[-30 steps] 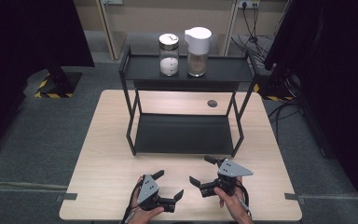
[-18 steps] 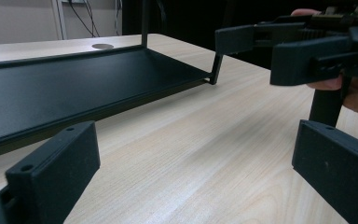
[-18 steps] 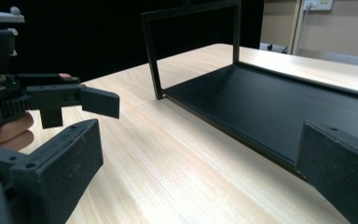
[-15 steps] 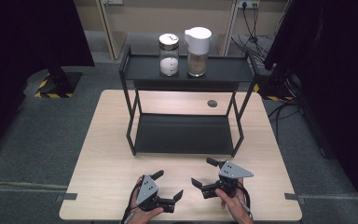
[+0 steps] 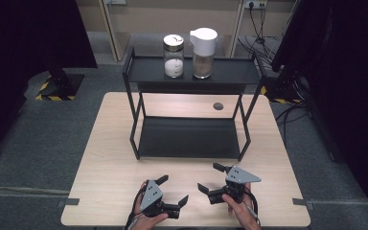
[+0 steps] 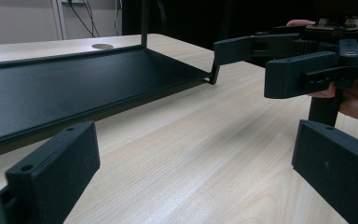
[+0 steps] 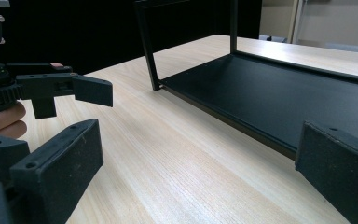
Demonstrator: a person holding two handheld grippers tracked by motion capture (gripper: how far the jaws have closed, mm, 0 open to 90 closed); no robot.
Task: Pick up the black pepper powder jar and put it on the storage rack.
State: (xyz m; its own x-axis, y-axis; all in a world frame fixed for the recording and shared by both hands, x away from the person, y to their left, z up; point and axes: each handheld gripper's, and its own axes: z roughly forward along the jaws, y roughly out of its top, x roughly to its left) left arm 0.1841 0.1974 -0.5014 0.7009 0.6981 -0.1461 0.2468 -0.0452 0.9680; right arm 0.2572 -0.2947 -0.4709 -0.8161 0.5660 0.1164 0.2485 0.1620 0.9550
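Note:
A black two-tier metal rack stands in the middle of the light wooden table. On its top shelf a glass jar with white contents stands beside a taller jar with a white lid. My left gripper rests open near the table's front edge, jaws wide apart with nothing between them. My right gripper is open too, just to its right, and empty. The two grippers point toward each other and stand apart. Each gripper view shows the rack's lower shelf.
A small dark round grommet sits in the tabletop behind the rack. Black curtains and stands flank the table, with cables on the floor at the right. Bare wood lies between the rack and the grippers.
The right gripper has shifted slightly down and toward the table's front edge. The left gripper has stayed where it was.

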